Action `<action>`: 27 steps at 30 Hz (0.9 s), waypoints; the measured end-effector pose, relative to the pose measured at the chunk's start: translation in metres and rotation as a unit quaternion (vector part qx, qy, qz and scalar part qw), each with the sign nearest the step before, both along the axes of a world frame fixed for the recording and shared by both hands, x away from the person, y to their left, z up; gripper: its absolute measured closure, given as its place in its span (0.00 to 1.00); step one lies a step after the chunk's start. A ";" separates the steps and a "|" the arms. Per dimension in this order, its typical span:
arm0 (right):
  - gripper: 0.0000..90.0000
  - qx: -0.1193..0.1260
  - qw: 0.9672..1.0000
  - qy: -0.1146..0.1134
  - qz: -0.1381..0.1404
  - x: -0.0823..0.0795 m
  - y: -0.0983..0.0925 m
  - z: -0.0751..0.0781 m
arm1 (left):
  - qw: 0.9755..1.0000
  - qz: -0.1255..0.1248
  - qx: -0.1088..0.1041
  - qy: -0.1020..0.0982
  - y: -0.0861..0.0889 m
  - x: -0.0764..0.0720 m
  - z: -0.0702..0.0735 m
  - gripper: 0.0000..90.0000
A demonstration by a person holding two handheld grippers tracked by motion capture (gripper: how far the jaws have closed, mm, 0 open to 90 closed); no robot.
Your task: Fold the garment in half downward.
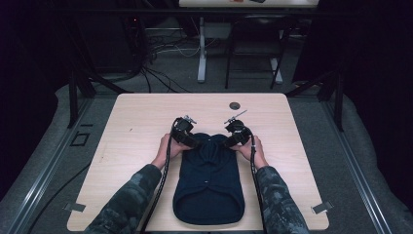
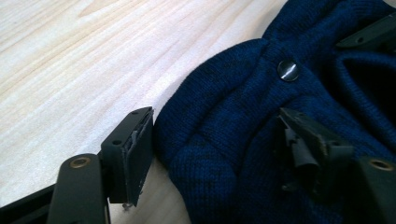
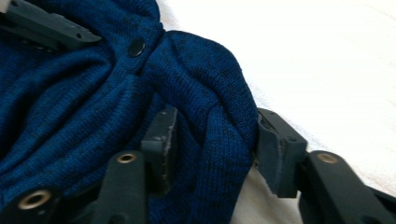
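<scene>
Writing: I can read none.
Left gripper [image 2: 215, 149]: jaws apart around blue sweater [image 1: 208, 180] shoulder.
Right gripper [image 3: 212, 151]: jaws apart around other shoulder.
Gripper views: I see a button [image 2: 288, 70].

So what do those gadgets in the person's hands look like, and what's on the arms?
Each hand holds a black gripper, left gripper and right gripper, with two flat, blocky black jaws fixed by brass-coloured rivets. A black cable trails back from each along the forearm. The sleeves are a dark camouflage pattern.
</scene>
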State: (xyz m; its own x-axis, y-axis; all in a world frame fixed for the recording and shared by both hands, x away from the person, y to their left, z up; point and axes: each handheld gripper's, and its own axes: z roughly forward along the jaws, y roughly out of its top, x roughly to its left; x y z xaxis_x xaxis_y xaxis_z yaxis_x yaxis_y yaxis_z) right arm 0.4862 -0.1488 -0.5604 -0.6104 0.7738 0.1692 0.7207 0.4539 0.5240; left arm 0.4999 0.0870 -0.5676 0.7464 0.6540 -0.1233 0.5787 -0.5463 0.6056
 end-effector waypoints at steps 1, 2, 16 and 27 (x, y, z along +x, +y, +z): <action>0.61 -0.003 1.000 -0.001 0.003 0.000 -0.001 0.000 | 1.000 0.001 0.000 -0.002 0.000 -0.001 0.000 0.36; 0.62 -0.003 1.000 0.000 0.005 0.000 -0.001 0.000 | 1.000 0.000 -0.001 -0.003 0.000 -0.001 0.000 0.37; 0.74 -0.015 1.000 0.011 0.016 0.000 0.002 0.002 | 1.000 -0.015 -0.009 0.000 -0.003 -0.006 0.001 0.58; 0.76 -0.020 1.000 0.004 0.023 -0.002 0.003 0.002 | 1.000 -0.025 -0.011 0.010 -0.004 -0.007 0.001 0.72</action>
